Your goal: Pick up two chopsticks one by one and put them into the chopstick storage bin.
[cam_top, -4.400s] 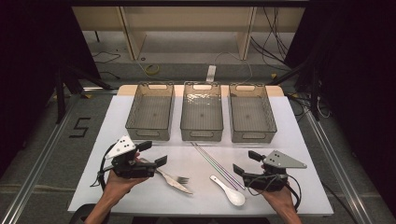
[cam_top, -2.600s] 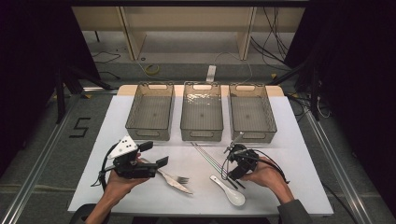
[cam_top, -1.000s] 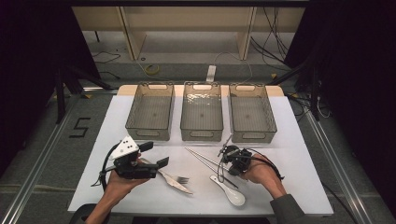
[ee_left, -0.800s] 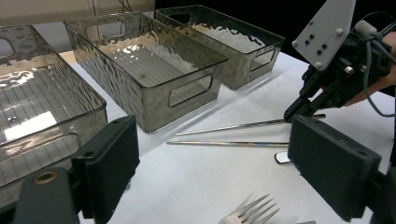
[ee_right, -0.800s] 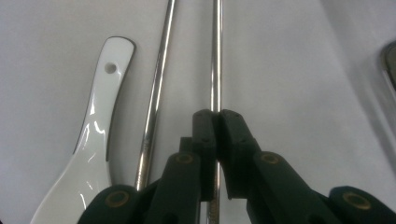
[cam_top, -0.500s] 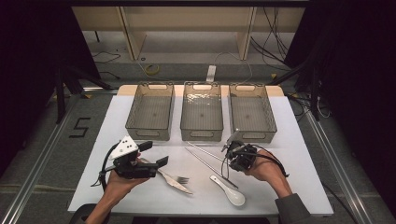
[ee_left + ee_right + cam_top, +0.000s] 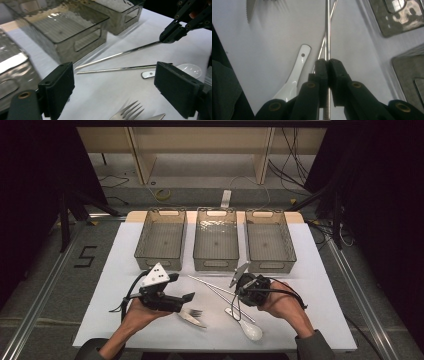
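- On the floor at the far left, beside the white surface, a black mark reads "5"; that is the one bit of writing I can make out.
- Three smoky clear bins stand side by side at the back of the surface, all bare inside.
- The left gripper hangs low over the front left, pointing toward the middle. In the left gripper view its fingers stand wide apart with nothing between them.
- Just under its tips lie a fork and, touching it, what looks like a knife, though the blade is too small to be sure.
- One metal chopstick lies flat on the surface, near the middle.
- The right gripper is clamped tight on the other metal chopstick, which is the thing in hand. Its held end is raised, and the rod slopes away toward the bins.
- A white ceramic spoon lies in front of the right hand, near the front edge.
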A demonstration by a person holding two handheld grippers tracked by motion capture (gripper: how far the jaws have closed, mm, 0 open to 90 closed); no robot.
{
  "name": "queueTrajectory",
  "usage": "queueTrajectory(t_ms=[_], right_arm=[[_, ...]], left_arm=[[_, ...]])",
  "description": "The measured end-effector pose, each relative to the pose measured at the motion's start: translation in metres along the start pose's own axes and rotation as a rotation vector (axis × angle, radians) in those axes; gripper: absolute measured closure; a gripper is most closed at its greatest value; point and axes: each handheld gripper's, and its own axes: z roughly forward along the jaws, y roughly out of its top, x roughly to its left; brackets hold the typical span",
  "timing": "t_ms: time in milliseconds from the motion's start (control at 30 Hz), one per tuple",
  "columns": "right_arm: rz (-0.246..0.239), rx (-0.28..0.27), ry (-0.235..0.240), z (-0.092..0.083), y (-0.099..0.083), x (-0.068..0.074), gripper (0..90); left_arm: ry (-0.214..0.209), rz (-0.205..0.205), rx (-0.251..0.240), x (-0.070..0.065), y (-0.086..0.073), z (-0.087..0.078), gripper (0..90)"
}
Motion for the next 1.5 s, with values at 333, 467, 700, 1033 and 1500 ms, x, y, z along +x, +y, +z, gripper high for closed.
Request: queueTrajectory(t_ms=[333,467,700,1033,1500], right_arm=[[-0.068,-0.004,0.008,-0.004,0.01,0.014,85.8],[-0.084,-0.004,0.017,-0.004,0.011,0.017,85.8],[-0.107,0.006,0.026,-0.005,0.012,0.022,85.7],[-0.144,-0.002,0.041,-0.008,0.015,0.029,85.7],[-0.208,-0.025,0.073,-0.011,0.014,0.03,84.8]], left_arm=[[-0.077,0.171,0.215,-0.017,0.018,0.045,16.9],[-0.108,0.209,0.257,-0.022,0.02,0.052,21.3],[-0.124,0.276,0.331,-0.025,0.021,0.059,31.7],[-0.139,0.368,0.358,-0.034,0.017,0.064,49.9],[-0.223,0.434,0.4,-0.037,0.018,0.058,75.0]])
